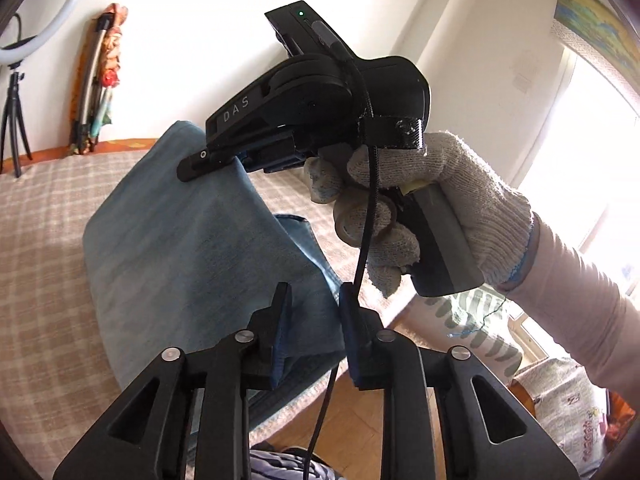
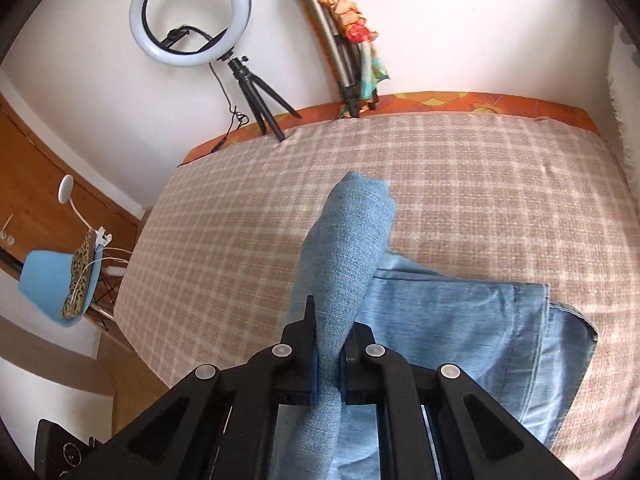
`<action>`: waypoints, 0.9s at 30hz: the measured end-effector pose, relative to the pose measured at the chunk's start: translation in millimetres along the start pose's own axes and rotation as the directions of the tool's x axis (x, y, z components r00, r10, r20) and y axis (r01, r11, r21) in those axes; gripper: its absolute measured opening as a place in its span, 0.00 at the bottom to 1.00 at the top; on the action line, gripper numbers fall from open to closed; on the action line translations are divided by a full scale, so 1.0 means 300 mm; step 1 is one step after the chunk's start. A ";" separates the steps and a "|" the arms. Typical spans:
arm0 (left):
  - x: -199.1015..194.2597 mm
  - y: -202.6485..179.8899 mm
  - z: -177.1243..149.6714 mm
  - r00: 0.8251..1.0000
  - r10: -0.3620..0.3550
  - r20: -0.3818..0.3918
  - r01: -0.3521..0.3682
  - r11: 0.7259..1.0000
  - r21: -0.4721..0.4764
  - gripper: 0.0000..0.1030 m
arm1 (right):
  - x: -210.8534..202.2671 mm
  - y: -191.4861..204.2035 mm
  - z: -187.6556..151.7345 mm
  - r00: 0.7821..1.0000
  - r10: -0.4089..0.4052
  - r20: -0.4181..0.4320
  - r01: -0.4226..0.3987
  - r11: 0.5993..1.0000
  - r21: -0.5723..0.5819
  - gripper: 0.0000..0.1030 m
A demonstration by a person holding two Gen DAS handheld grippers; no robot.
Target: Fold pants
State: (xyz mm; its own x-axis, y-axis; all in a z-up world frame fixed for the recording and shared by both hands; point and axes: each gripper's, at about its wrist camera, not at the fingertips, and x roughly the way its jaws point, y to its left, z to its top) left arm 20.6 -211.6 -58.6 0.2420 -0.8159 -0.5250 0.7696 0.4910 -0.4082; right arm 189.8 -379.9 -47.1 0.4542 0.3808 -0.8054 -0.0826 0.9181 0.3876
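Light blue denim pants lie partly on a bed with a checked beige cover. In the left wrist view my left gripper is open, its jaws apart around the near edge of the denim. The right gripper, held by a gloved hand, pinches a raised fold of the pants above the bed. In the right wrist view the right gripper is shut on that bunched fold of the pants, while the rest of the pants spreads flat to the right.
A ring light on a tripod and a folded tripod with a floral umbrella stand against the wall beyond the bed. A blue chair stands at the left. Wooden floor and a patterned bag lie beside the bed.
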 end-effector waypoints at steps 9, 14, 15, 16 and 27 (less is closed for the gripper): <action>-0.083 0.187 -0.019 0.972 0.231 -0.038 -0.230 0.973 0.014 0.42 | -0.085 -0.364 -0.130 0.999 -0.031 0.039 0.025 0.987 0.157 0.04; -0.058 0.303 -0.049 0.945 0.308 -0.108 -0.309 0.951 0.002 0.42 | -0.062 -0.506 -0.172 0.998 -0.051 0.023 0.046 0.978 0.205 0.04; -0.048 0.303 -0.052 0.945 0.304 -0.116 -0.306 0.952 0.006 0.42 | -0.059 -0.523 -0.169 0.998 -0.054 0.021 0.049 0.976 0.212 0.04; -0.036 0.299 -0.054 0.945 0.303 -0.121 -0.304 0.953 0.014 0.42 | -0.060 -0.536 -0.165 0.998 -0.059 0.021 0.053 0.975 0.215 0.04; 0.180 0.233 -0.020 0.947 0.267 -0.177 -0.257 0.964 0.073 0.42 | -0.018 -0.564 -0.086 0.989 -0.145 0.038 0.137 0.976 0.169 0.02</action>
State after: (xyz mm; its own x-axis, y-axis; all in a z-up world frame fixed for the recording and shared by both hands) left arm 84.1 -219.5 -120.0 0.3298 -0.5880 -0.7385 0.7226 0.6607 -0.2033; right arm 178.5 -534.6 -119.9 0.4947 0.2391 -0.8355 0.1312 0.9298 0.3438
